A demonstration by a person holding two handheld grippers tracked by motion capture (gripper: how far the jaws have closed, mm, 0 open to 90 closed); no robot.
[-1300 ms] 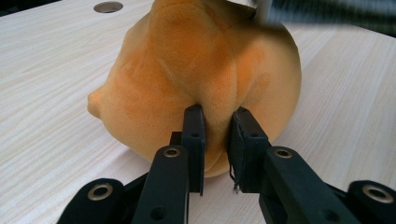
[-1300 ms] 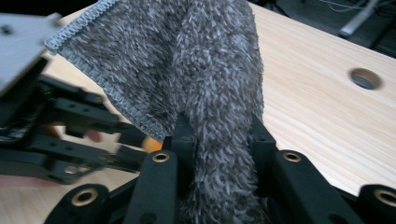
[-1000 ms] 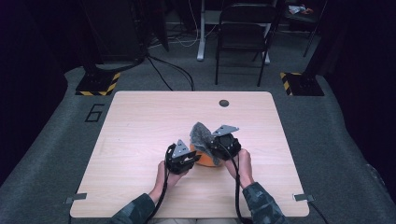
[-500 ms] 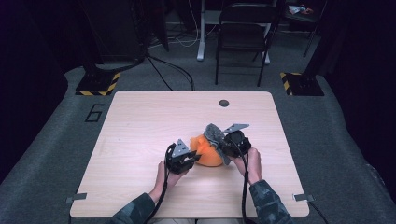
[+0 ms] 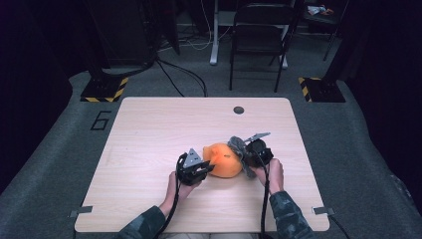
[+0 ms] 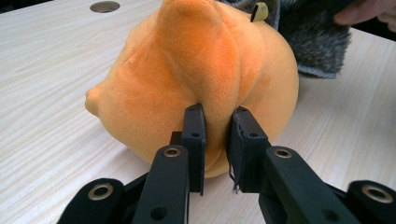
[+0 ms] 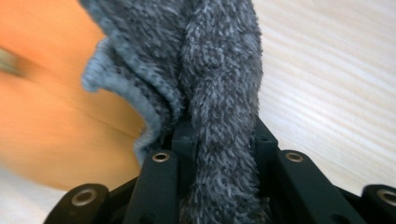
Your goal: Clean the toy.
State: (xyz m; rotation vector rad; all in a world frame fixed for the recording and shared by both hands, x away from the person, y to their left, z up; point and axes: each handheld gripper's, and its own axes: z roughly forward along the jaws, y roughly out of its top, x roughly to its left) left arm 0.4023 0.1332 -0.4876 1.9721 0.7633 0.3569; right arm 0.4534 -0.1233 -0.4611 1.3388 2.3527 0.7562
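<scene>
the orange plush toy (image 5: 225, 160) lies near the table's (image 5: 149, 124) near edge, soft and light. the left gripper (image 6: 215, 135) is nearly closed, pinching a fold of it. the right gripper (image 7: 219, 140) is clamped on the fuzzy grey cloth (image 7: 219, 70) at the toy's right; grip folds, not bulk.

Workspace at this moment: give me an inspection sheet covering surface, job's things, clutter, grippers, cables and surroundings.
Surface: light wooden table with a round hole near the far edge.
Job's things: orange plush toy lying on the table; grey fuzzy cloth at its right end.
Clutter: nothing seen.
Grippers: left hand-held gripper pinches a fold of the plush; right hand-held gripper is clamped on the cloth.
Cables: one trails from each gripper toward the person; more on the floor.
Surroundings: folding chair, grey carpet, hazard-striped bases.
</scene>
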